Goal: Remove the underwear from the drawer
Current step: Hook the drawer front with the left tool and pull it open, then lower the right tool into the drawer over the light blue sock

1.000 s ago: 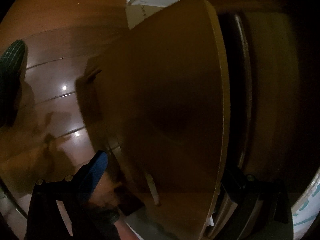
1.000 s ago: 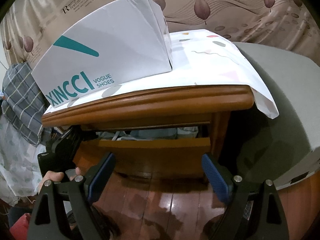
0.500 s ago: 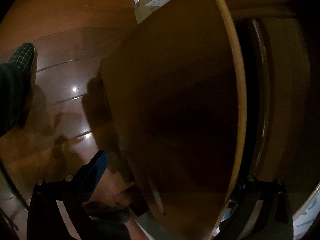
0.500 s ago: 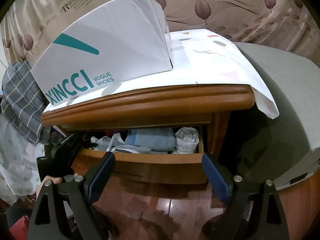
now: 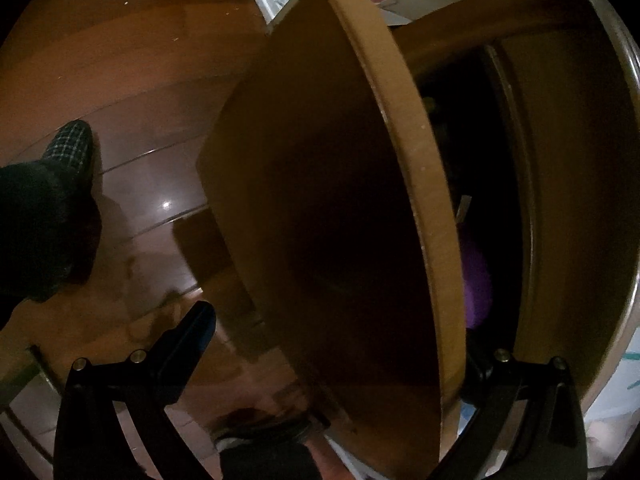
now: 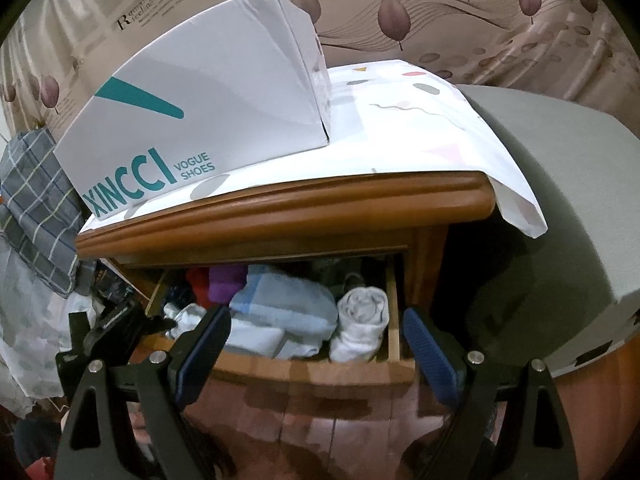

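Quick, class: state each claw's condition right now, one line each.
Left claw: open, straddling the drawer front.
Right claw: open, holding nothing.

A home bedroom: wooden nightstand (image 6: 288, 208) (drawer (image 6: 312, 372) of folded clothes), leaf-print curtain (image 6: 400, 12).

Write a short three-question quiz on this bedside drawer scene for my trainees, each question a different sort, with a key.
1. True or false: the drawer is shut.
2. Which item lies at the drawer's right end? A) purple cloth B) white rolled cloth C) red cloth
3. Fill in: the shoe box stands on the ____ of the nightstand.

Key: 1 false, it stands open. 2 B, the white rolled cloth. 3 top; the right tool is open, holding nothing.
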Demonstrator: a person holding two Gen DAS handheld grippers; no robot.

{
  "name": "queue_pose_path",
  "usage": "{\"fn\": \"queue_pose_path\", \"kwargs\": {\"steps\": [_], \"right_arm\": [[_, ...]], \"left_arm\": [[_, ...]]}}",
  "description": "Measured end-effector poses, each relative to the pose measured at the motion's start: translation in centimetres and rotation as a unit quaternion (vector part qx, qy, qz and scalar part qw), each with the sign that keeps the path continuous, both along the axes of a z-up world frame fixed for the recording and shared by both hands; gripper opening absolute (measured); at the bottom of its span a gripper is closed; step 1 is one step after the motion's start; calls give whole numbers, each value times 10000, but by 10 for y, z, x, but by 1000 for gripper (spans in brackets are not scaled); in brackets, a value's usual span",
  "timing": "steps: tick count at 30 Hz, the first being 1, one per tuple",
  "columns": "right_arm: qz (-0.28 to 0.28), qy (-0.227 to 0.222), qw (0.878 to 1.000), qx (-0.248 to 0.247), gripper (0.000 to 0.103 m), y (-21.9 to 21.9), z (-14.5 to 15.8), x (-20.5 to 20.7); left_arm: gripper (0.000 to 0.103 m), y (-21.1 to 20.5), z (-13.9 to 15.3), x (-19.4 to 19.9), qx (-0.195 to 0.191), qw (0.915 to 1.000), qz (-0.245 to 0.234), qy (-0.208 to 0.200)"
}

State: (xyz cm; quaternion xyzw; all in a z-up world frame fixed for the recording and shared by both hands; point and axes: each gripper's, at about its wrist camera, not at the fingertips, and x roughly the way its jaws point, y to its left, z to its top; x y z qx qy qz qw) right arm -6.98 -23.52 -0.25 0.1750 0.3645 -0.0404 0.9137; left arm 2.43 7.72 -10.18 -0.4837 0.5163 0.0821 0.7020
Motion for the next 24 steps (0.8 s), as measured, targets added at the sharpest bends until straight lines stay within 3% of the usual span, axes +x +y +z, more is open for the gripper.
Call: {"fn": "queue_pose_path", "kwargs": {"steps": [11, 24], "right_arm": [[-22, 24, 10000, -2, 91, 0, -1, -2], [35, 28, 10000, -78, 91, 1, -1, -2]], "left_arm": [[103, 6, 7, -28, 201, 9995, -232, 44], [103, 19, -4, -64, 366, 9971, -600, 281]]}}
